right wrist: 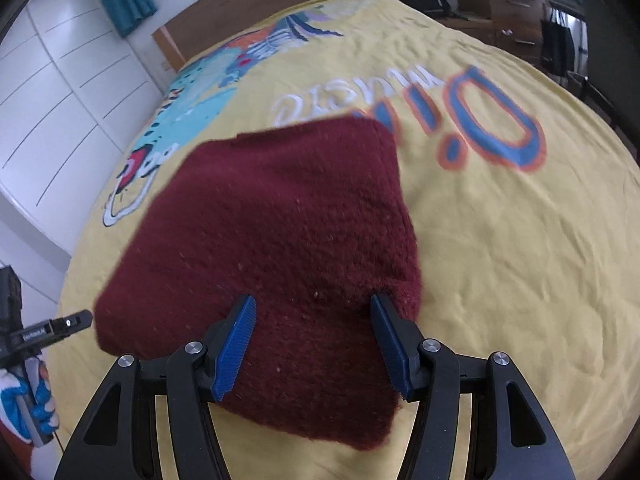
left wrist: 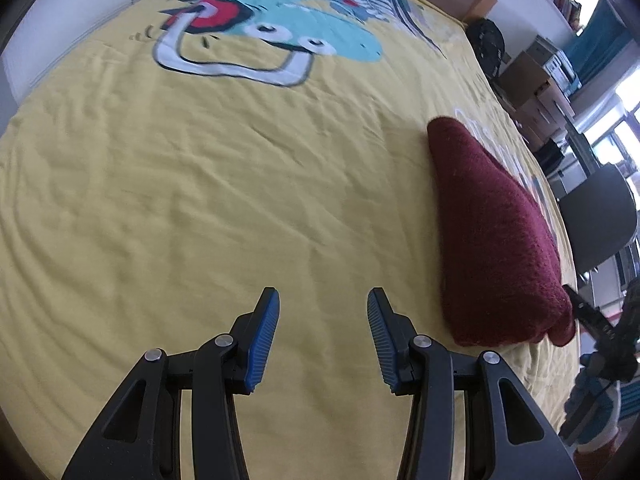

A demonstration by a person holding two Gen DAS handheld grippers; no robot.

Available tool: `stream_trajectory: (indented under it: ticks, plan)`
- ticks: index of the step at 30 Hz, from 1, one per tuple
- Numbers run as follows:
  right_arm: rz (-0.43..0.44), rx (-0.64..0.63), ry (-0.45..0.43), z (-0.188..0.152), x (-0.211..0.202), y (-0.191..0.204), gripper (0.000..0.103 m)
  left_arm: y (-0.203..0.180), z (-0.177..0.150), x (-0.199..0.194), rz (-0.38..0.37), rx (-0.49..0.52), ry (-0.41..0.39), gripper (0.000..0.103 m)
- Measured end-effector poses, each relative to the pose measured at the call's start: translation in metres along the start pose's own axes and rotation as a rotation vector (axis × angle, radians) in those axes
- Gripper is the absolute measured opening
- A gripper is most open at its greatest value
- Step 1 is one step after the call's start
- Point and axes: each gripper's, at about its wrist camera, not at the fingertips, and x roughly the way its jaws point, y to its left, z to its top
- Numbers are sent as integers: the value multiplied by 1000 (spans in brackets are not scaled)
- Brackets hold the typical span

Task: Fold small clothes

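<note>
Two grippers above a yellow bedspread, one folded dark red garment.

The left gripper (left wrist: 323, 300) has its blue pads partly apart and holds nothing; under it is only bare yellow bedspread (left wrist: 200, 200). The right gripper (right wrist: 313, 308) stands a bit wider, its jaws on either side of the maroon knitted garment (right wrist: 280, 240); whether the pads press it, I cannot tell. The garment lies folded in a thick, fuzzy block on the bedspread, to the right of the left gripper, covering part of the printed lettering (right wrist: 460, 120).
</note>
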Motion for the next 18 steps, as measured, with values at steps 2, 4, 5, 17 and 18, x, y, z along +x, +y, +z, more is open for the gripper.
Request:
stream_trajectory:
  ticks: [2, 4, 5, 17, 18]
  plan:
    - [12, 1, 2, -3, 1, -3, 62, -10, -1, 10, -8, 15, 17, 40]
    - [17, -2, 5, -2, -1, -3, 61, -19, -4, 16, -14, 28, 29, 40]
    - [20, 2, 6, 0, -2, -2, 61, -22, -4, 18, -16, 33, 34, 40]
    - [-25, -16, -33, 29, -28, 11, 62, -75, 17, 20, -98, 139, 22, 52]
    - [-39, -18, -27, 32, -26, 11, 65, -82, 19, 22, -105, 147, 21, 52]
